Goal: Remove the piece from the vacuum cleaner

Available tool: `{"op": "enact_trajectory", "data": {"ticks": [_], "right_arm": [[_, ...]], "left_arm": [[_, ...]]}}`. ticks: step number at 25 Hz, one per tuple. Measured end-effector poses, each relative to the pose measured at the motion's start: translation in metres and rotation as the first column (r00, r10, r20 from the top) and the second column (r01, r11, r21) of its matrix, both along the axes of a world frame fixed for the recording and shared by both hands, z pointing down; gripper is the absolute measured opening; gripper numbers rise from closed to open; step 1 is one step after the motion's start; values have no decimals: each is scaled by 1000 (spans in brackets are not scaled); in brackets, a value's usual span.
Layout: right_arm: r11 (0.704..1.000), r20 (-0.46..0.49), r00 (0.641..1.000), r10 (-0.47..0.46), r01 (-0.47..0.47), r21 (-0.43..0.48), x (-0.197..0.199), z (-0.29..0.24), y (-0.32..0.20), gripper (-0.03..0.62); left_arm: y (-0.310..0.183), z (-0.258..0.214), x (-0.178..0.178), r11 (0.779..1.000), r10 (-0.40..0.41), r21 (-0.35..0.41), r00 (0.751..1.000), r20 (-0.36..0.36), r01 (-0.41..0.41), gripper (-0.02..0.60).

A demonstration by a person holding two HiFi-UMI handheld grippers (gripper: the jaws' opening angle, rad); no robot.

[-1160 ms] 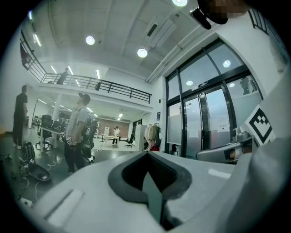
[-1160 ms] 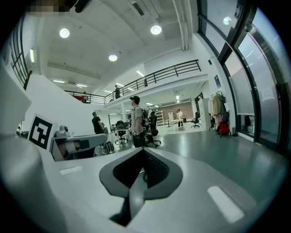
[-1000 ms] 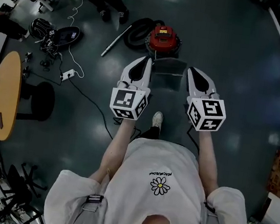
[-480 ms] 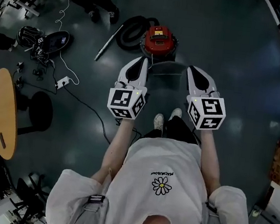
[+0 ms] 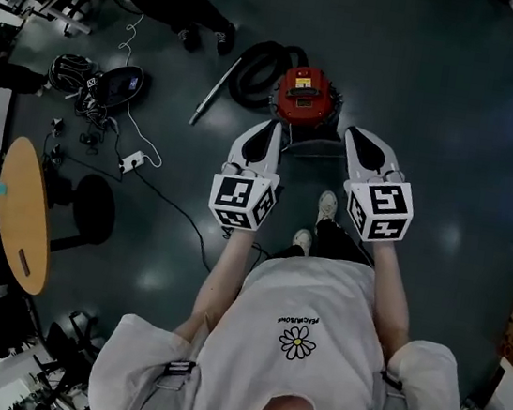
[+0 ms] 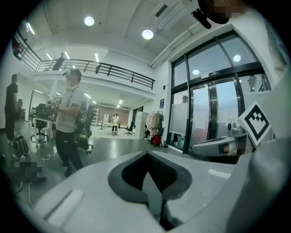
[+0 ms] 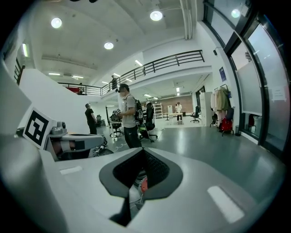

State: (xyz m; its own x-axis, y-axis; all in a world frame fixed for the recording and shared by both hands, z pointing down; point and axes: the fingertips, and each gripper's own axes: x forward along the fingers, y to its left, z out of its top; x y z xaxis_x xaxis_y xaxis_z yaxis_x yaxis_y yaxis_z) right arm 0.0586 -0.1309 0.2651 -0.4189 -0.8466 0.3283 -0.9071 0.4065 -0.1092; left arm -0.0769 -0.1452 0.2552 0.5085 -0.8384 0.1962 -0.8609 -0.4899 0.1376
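Big open hall with a dark glossy floor (image 5: 456,133), and everything that matters is sitting on it. The red vacuum cleaner (image 5: 303,92) stands upright on the floor, with its black hose (image 5: 256,62) coiled up against its left side. A metal wand (image 5: 214,91) lies flat just past the hose, angled away from the canister.

Both tools are held out in front of the person, side by side and well apart from each other. In the head view the vacuum cleaner shows just beyond their tips, in the gap between them, a bit closer to the left one. Neither touches it.

The left hand-held gripper (image 5: 269,127) has its jaws together with nothing in them, and its own view looks out over the hall rather than at the canister. The right hand-held gripper (image 5: 362,136) is closed and empty too. In its own view a sliver of red from the vacuum cleaner peeks through the opening behind the closed tips, so the canister lies ahead of it and lower down.

Off to the left there's a white power strip (image 5: 131,164) with a cable trailing across the floor, plus a dark bag (image 5: 114,85). A person in a white top (image 6: 70,118) stands further back.
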Motion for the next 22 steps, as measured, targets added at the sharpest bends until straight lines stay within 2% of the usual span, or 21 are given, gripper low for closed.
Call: {"op": "enact_trajectory", "data": {"ticks": [7,13,17,19,20,22], "right_arm": [[998,6,999,-49,50,-47,23,24,-58,25],[994,-35,997,-66,63,-85,25,46,-89,25],[990,-51,996,-73,66,-121,25,59,-103,25],[987,-72,993,-91,81,-137,23,67,-107,44],[984,-86,990,-109,96,-151,20,76,-107,54],[970,-122,978,-168,142,-197,16,104,-105,80]], "left_arm": [[-59,19,25,999,-10,-33,999,39,12,2],[-98,41,23,998,2,-65,998,66,2,2],[-116,69,24,991,59,-126,990,126,-43,2],[-122,95,27,978,145,-175,970,194,-111,2],[-124,114,28,966,204,-207,949,241,-155,2],[-131,167,28,933,314,-282,891,328,-225,2]]}}
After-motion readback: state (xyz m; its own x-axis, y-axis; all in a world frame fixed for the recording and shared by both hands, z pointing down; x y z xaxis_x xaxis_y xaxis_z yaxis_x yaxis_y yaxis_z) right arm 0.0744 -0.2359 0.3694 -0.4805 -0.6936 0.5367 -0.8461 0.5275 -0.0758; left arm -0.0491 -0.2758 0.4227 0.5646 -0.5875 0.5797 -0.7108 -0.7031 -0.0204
